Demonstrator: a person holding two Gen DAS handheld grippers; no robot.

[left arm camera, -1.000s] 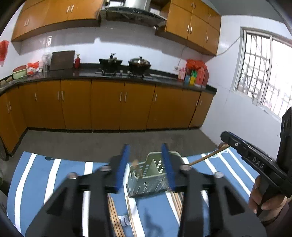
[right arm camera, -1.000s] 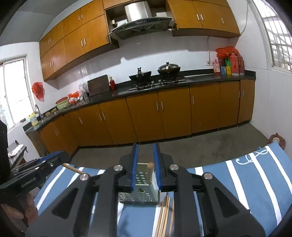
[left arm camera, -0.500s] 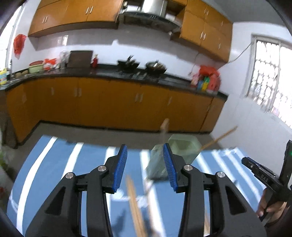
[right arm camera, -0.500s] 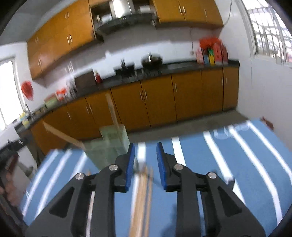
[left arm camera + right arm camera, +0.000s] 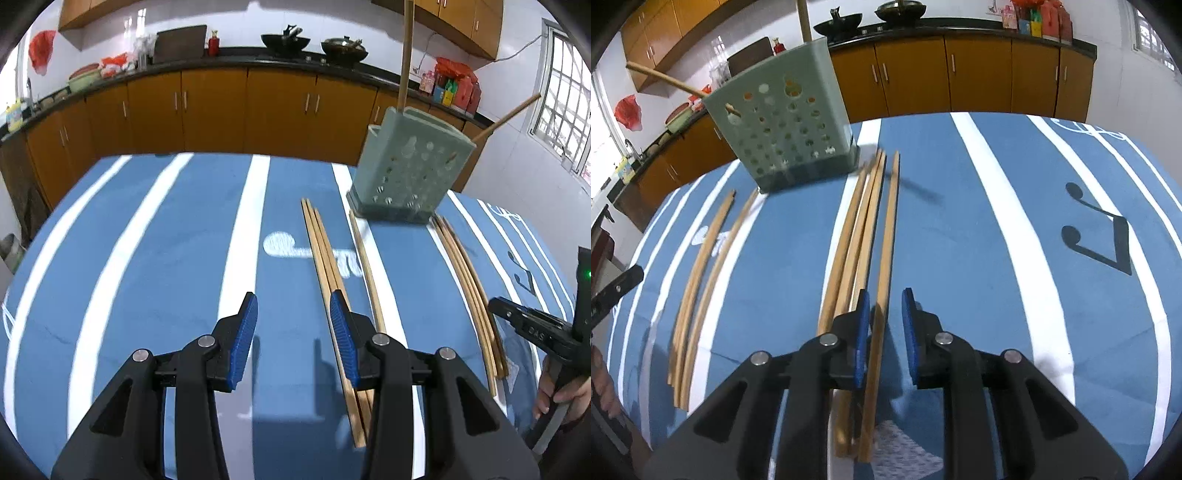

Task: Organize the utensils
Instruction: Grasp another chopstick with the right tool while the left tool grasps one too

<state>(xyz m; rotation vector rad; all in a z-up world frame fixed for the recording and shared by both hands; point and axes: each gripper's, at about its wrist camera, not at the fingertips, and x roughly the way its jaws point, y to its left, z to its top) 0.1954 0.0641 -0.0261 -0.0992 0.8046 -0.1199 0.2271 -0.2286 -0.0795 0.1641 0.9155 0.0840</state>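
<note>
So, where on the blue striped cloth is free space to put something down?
Bare cloth lies left of the left chopstick bundle, and right of the right chopstick bundle around the music note. It is crowded around the green holder, between the bundles.

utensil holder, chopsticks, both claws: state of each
utensil holder: upright on the cloth, two chopsticks standing in it
left chopstick group: flat on cloth
right chopstick group: flat on cloth
left claw: open, empty
right claw: closing, one chopstick between the jaws, not pressed
</note>
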